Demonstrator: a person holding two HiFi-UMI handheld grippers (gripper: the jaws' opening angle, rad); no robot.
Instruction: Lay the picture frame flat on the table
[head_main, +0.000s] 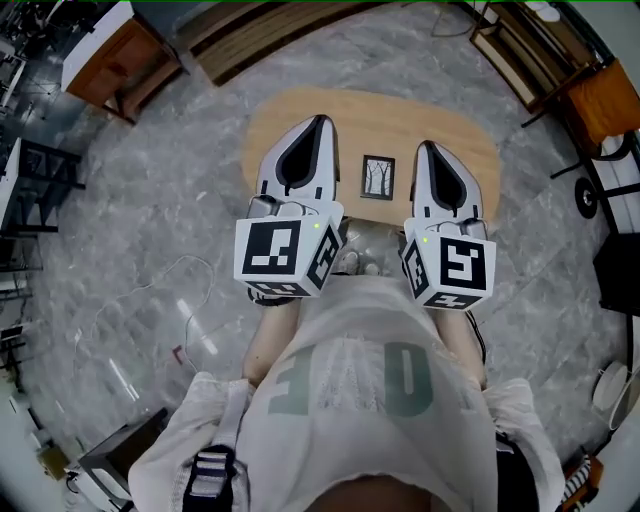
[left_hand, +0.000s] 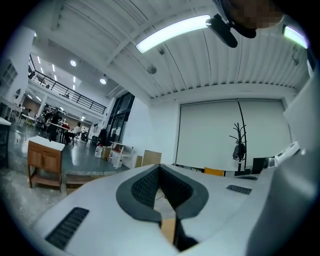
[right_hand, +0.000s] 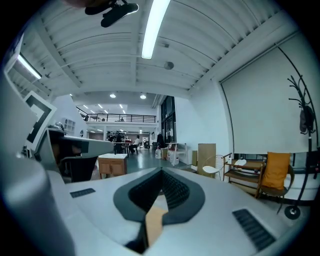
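The picture frame (head_main: 378, 178) sits on the small oval wooden table (head_main: 380, 115), near its middle and toward the near edge. Its dark border and a picture of bare trees face up toward the head camera. Whether it lies flat or leans back I cannot tell from above.

The left gripper (head_main: 320, 124) hangs over the left part of the table, just left of the frame and not touching it. Its jaws are closed tight, the dark pads (left_hand: 145, 187) meeting at the tip with nothing between them. The right gripper (head_main: 424, 148) hangs just right of the frame, also apart from it, its jaws likewise pressed together and empty. Both point toward the far side of the table. Grey marbled floor (head_main: 170, 200) surrounds the table.
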